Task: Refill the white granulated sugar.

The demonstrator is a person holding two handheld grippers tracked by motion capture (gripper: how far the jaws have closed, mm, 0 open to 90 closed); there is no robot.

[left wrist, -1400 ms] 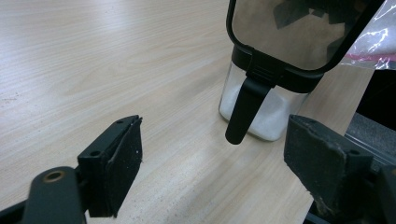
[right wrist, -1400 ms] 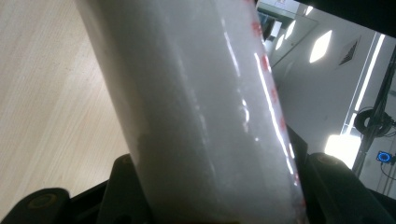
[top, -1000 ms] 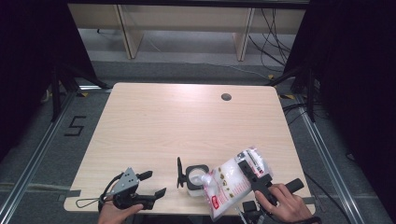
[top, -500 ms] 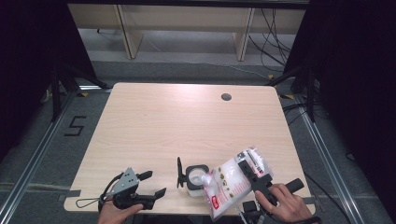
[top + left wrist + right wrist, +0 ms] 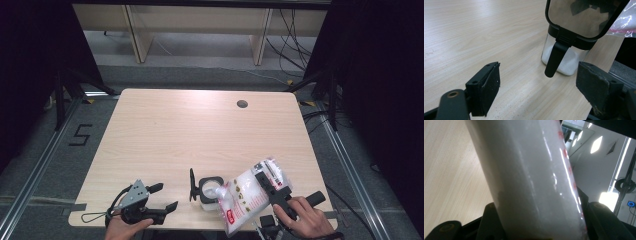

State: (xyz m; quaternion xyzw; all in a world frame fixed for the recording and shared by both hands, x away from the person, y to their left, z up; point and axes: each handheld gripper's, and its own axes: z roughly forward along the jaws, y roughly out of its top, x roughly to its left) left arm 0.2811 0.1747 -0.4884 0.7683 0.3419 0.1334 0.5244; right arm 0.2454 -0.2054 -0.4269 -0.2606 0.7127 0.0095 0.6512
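A clear square jar [image 5: 209, 191] with a black rim stands near the table's front edge, its hinged lid [image 5: 192, 184] flipped up to the left. White powder fills its bottom [image 5: 564, 62]. My right gripper [image 5: 274, 186] is shut on a plastic bag of white powder [image 5: 247, 196] with red print, tilted so one corner dips over the jar's mouth. The bag [image 5: 534, 180] sits between both jaws in the right gripper view. My left gripper [image 5: 165, 196] rests open on the table left of the jar, nothing between its pads [image 5: 487, 87].
The wooden table [image 5: 200, 130] has a round cable hole [image 5: 242, 104] at the far right. Shelving legs and cables stand on the floor beyond the far edge. A "5" mark [image 5: 80, 134] lies on the floor at left.
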